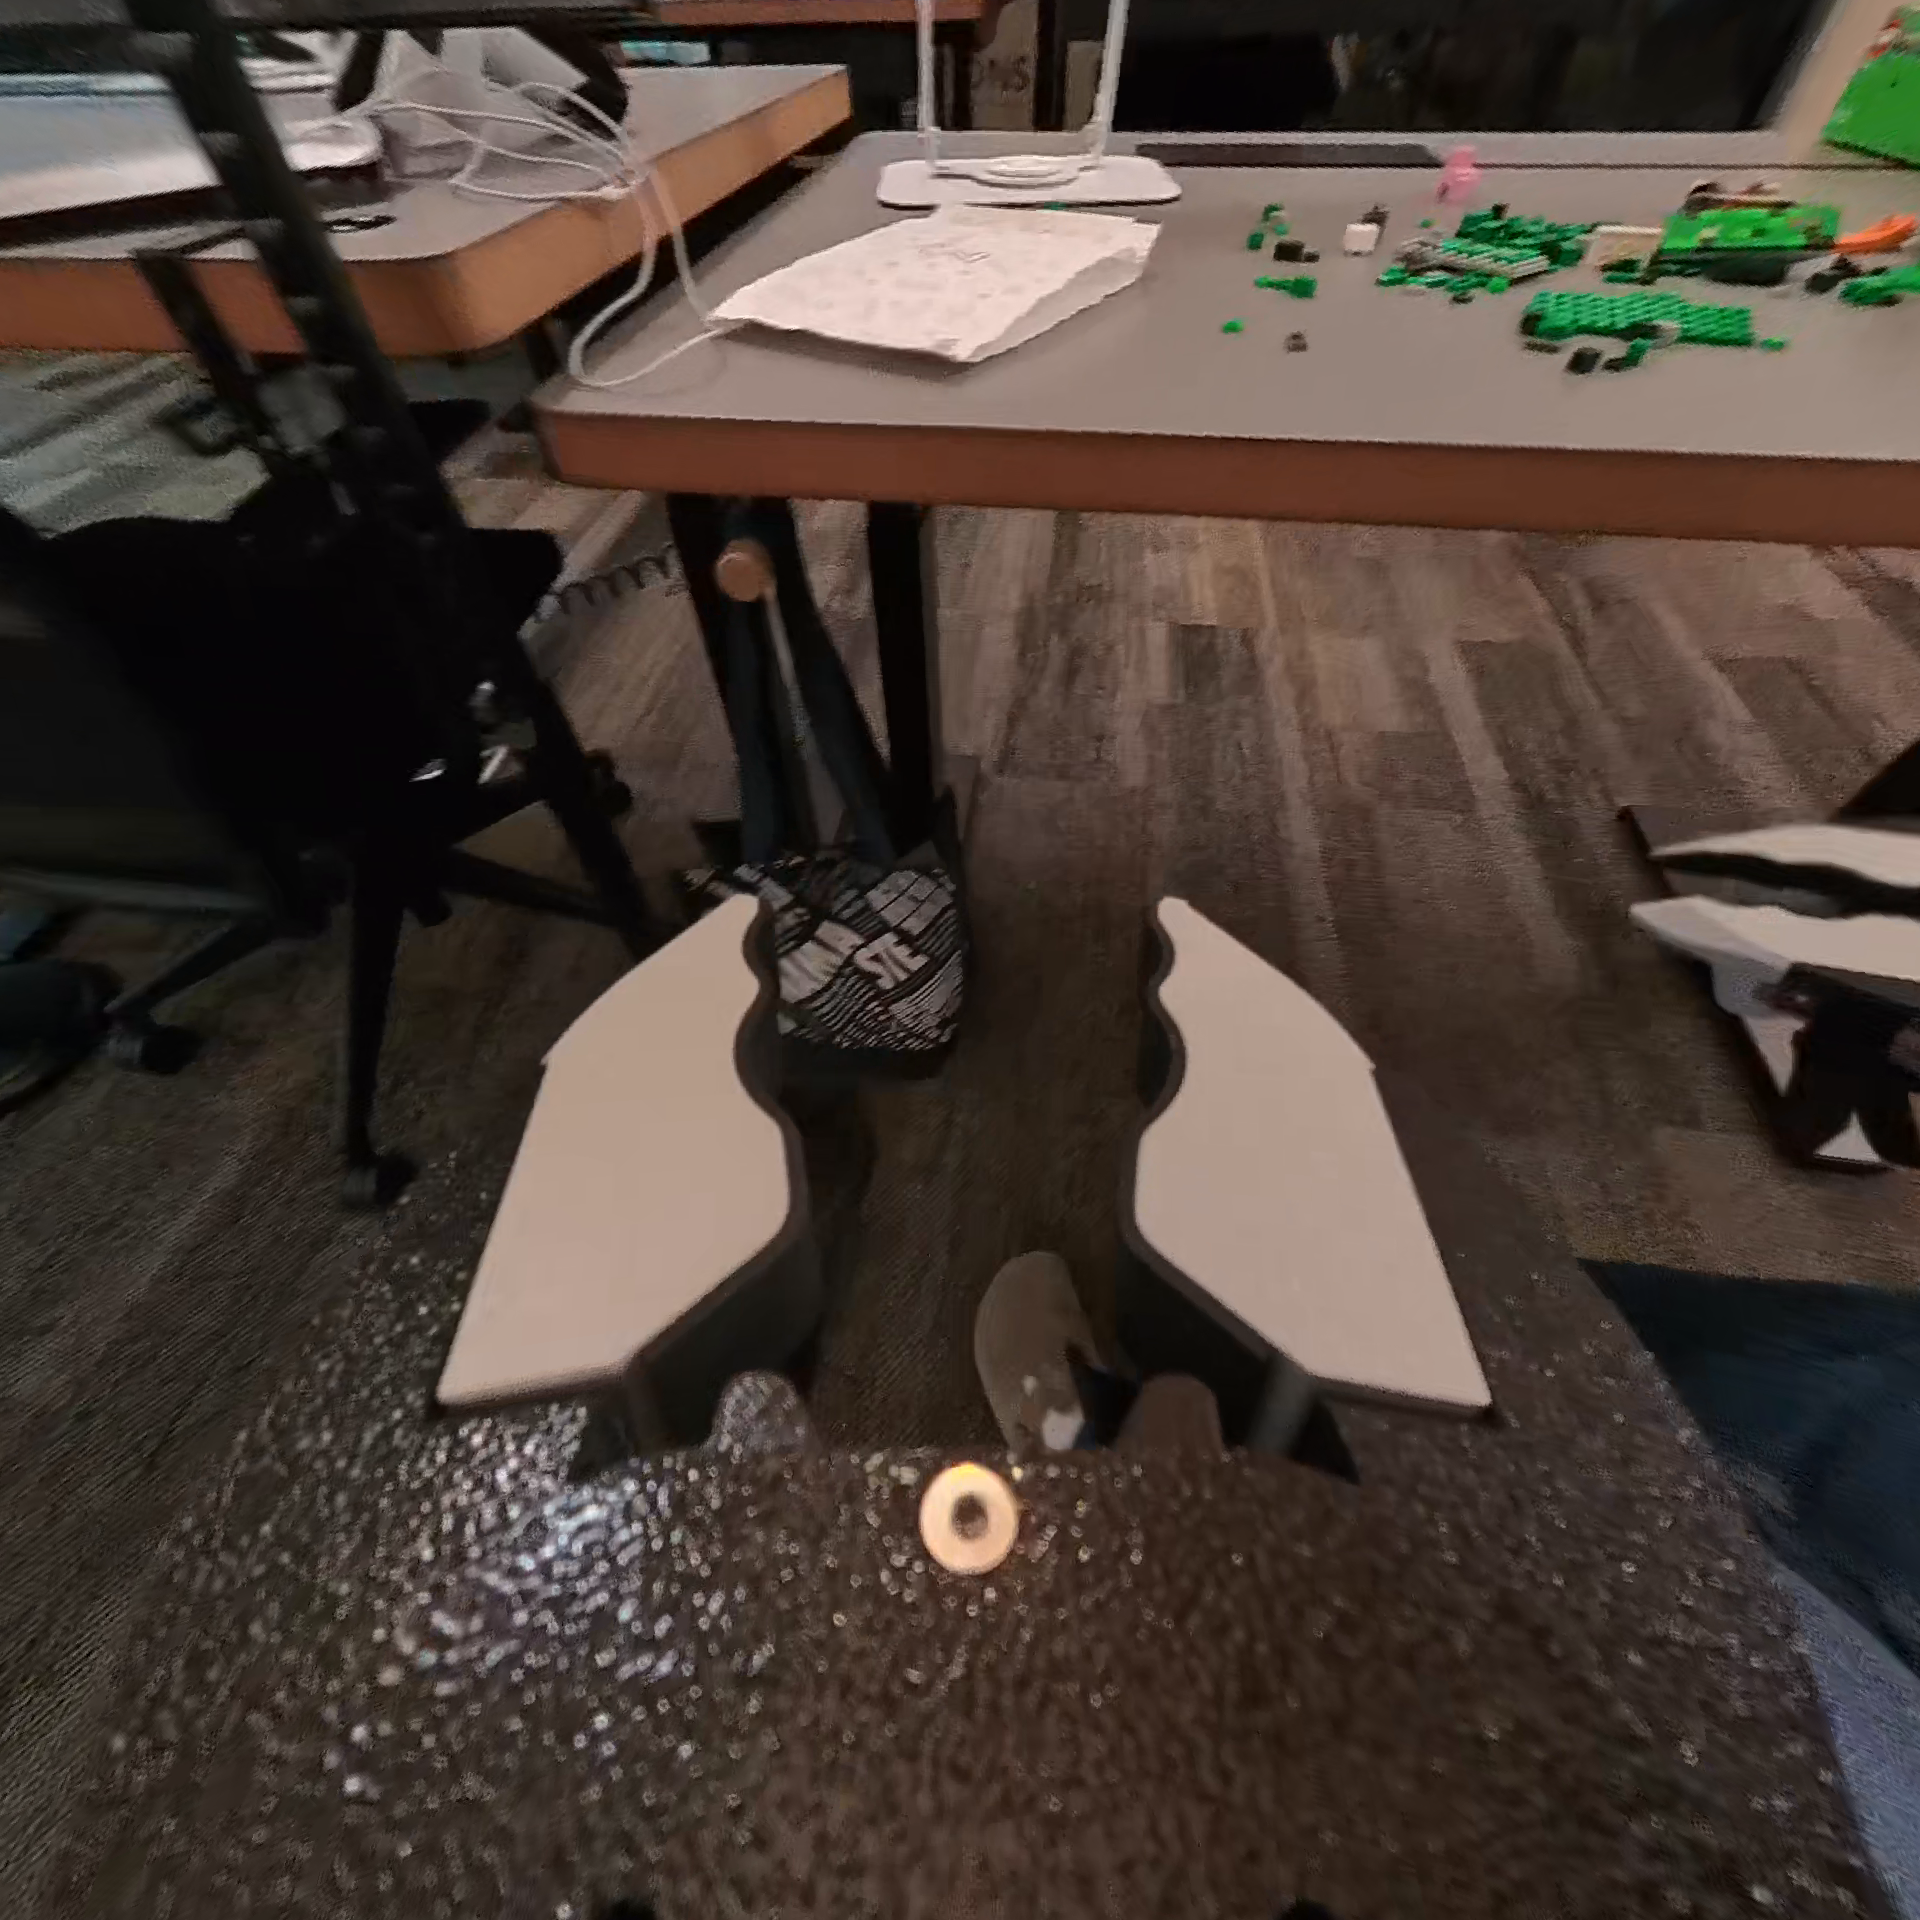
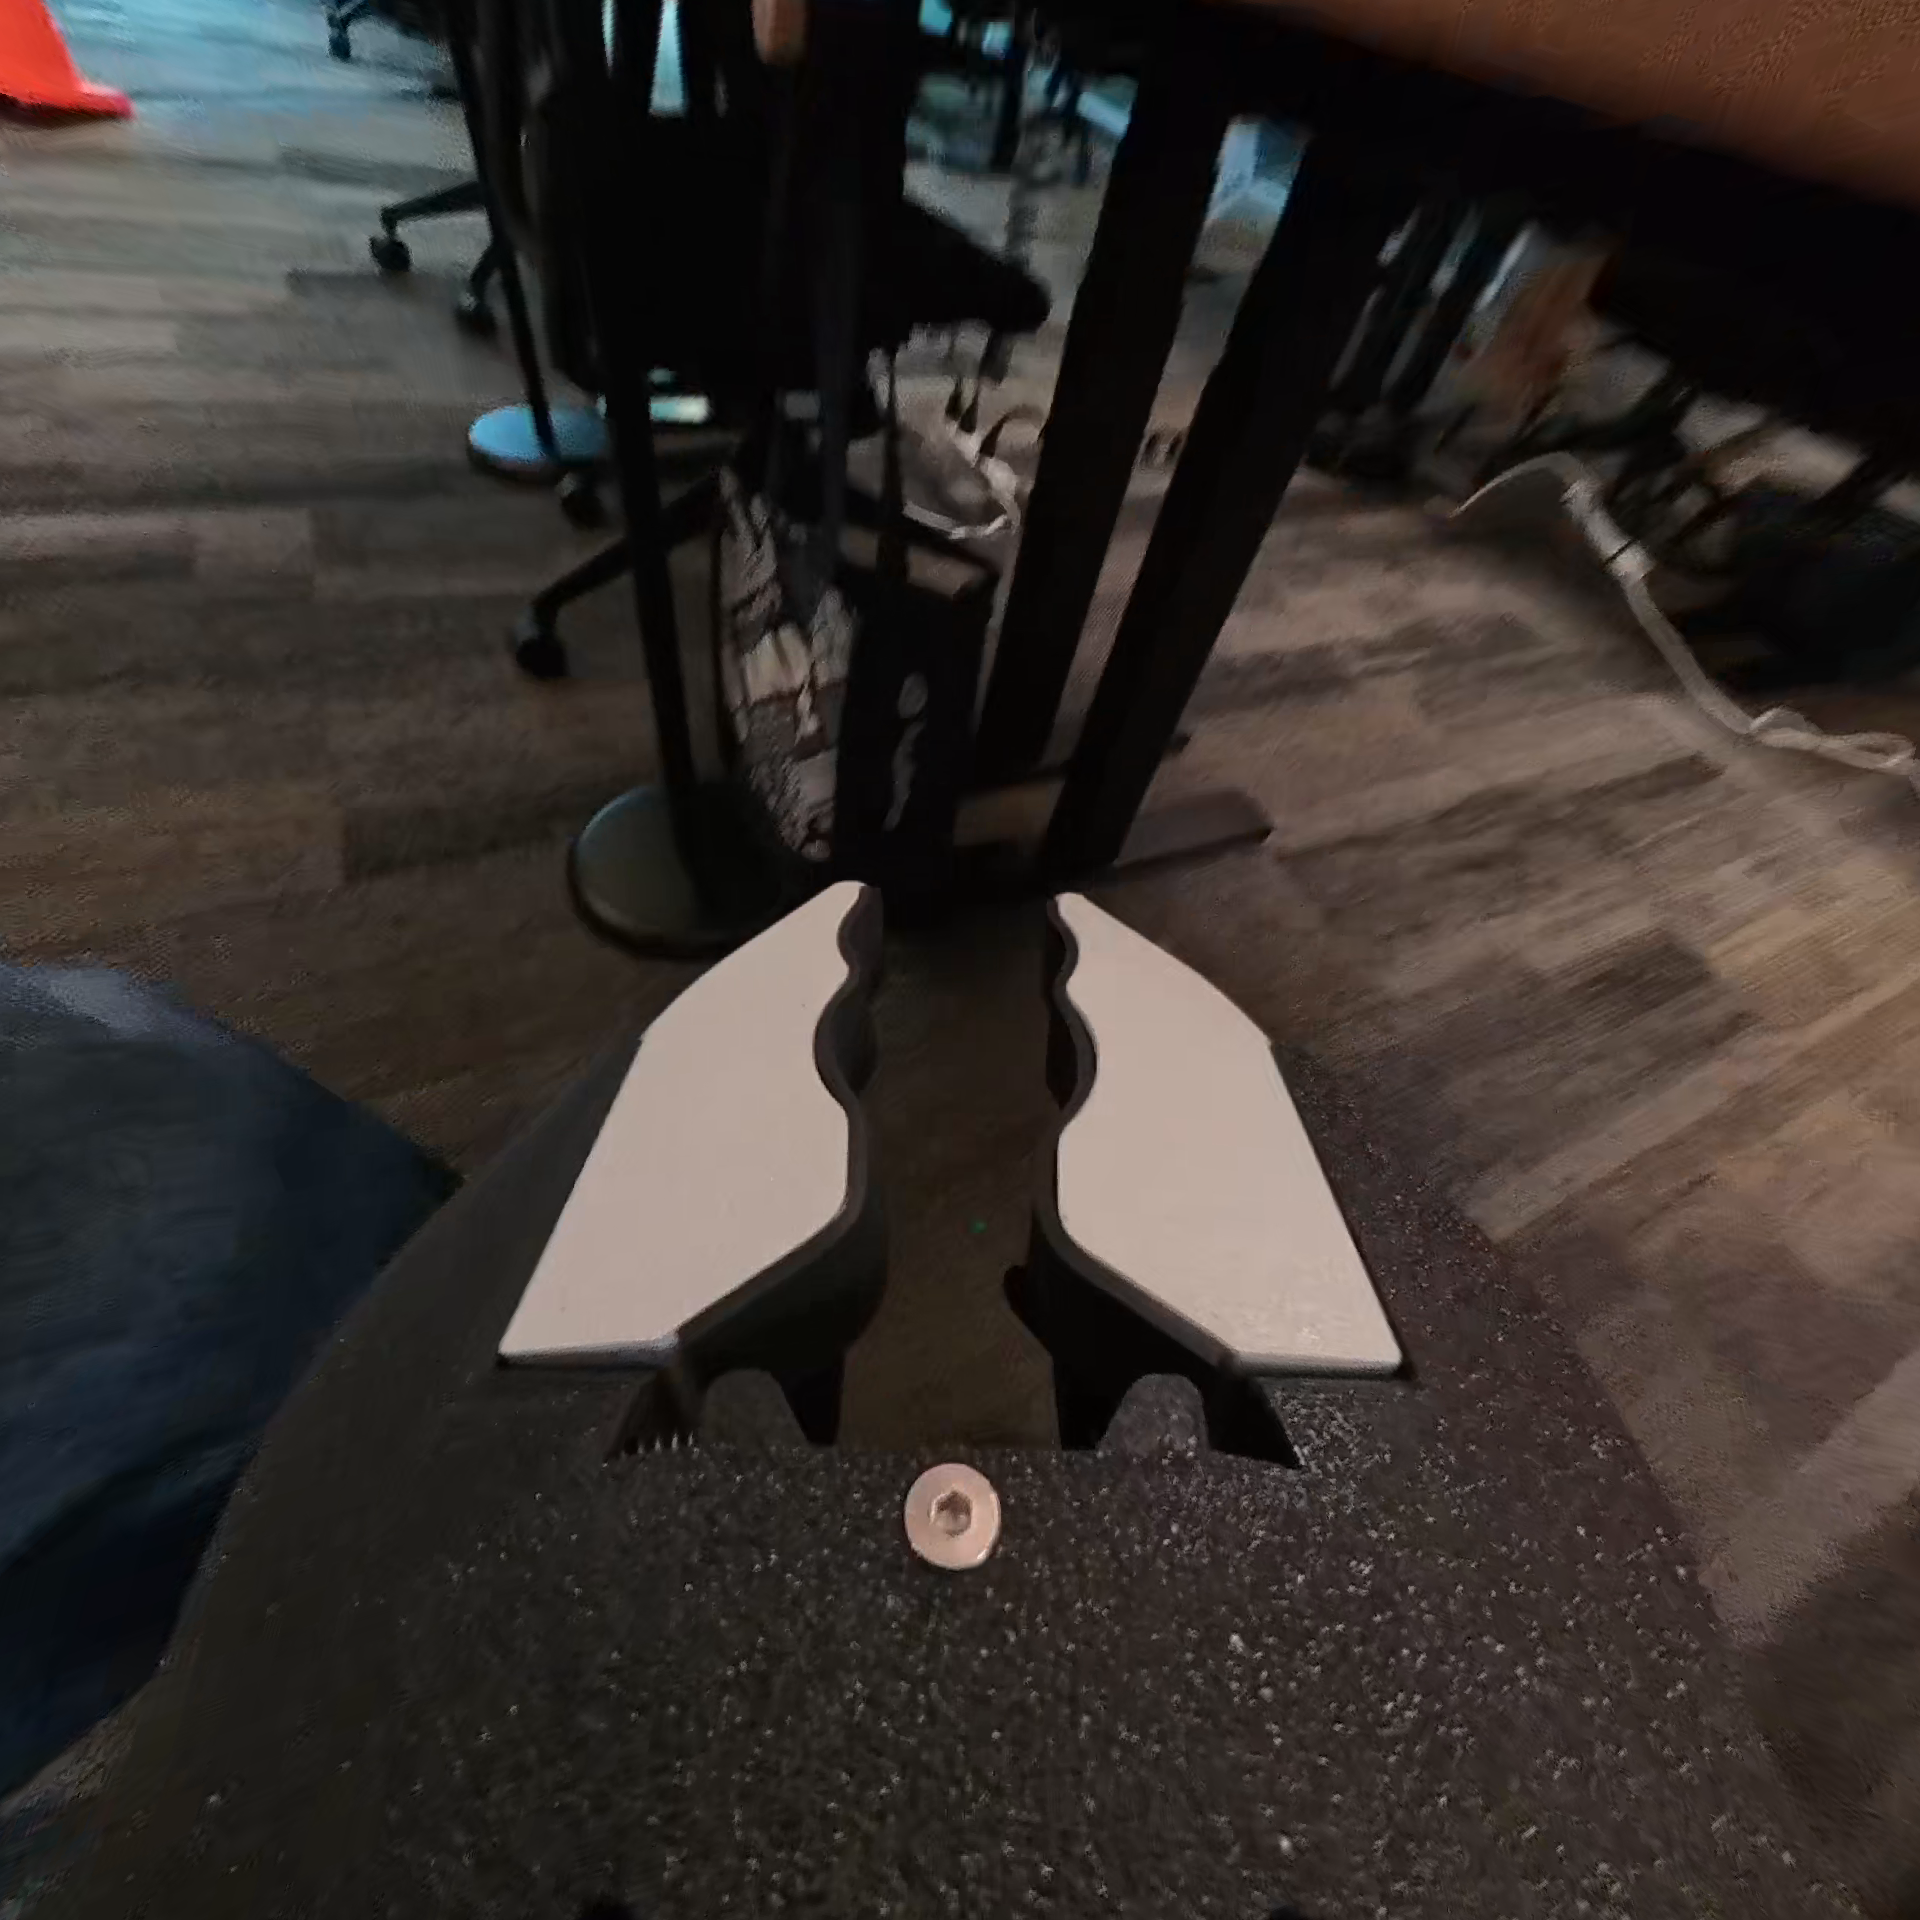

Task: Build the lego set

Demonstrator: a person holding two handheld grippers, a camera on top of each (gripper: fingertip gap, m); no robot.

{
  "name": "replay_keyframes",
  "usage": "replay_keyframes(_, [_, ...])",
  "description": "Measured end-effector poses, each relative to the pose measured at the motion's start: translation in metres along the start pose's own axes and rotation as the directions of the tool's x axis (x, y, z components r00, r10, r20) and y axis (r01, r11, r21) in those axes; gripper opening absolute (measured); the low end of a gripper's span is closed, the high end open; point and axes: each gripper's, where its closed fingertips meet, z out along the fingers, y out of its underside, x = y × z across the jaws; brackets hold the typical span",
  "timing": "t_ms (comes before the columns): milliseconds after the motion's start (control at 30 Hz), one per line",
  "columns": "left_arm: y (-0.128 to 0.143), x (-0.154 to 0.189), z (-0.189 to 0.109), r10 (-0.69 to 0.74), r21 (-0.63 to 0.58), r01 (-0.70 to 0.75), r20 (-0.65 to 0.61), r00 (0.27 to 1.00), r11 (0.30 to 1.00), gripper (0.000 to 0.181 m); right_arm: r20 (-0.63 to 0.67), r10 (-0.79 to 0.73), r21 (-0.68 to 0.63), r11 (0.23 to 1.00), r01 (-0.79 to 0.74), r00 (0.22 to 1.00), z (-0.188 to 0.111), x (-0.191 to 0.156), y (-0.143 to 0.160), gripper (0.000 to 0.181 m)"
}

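Green lego pieces (image 1: 1621, 272) lie scattered on the grey table (image 1: 1143, 395) at the upper right of the left wrist view, with a green plate (image 1: 1631, 317) and a partly built green assembly (image 1: 1745, 234) among them. My left gripper (image 1: 956, 925) is open and empty, held low over the floor, well short of the table. My right gripper (image 2: 961, 914) is open and empty, below table height, pointing at black table legs (image 2: 1122, 499). The other gripper (image 1: 1787, 935) shows at the right edge of the left wrist view. No lego shows in the right wrist view.
A white paper bag (image 1: 935, 275) and a white lamp base (image 1: 1029, 177) sit on the table's left part. A patterned black-and-white bag (image 1: 873, 966) hangs under the table. An office chair (image 1: 312, 727) stands left. An orange cone (image 2: 52, 62) and a white cable (image 2: 1662, 623) are on the floor.
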Motion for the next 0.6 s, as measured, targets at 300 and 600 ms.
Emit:
replay_keyframes(300, [0.039, -0.035, -0.033, -0.245, 0.013, 0.245, 0.063, 0.967, 0.969, 0.070, 0.115, 0.160, -0.306, 0.945, -0.118, 0.981, 0.115, -0.002, 0.198, 0.036])
replay_keyframes(600, [0.070, -0.063, -0.005, -0.141, -0.060, 0.152, 0.149, 0.979, 0.987, 0.071, -0.004, 0.197, -0.506, 0.845, -0.172, 0.980, 0.237, 0.011, 0.376, 0.027])
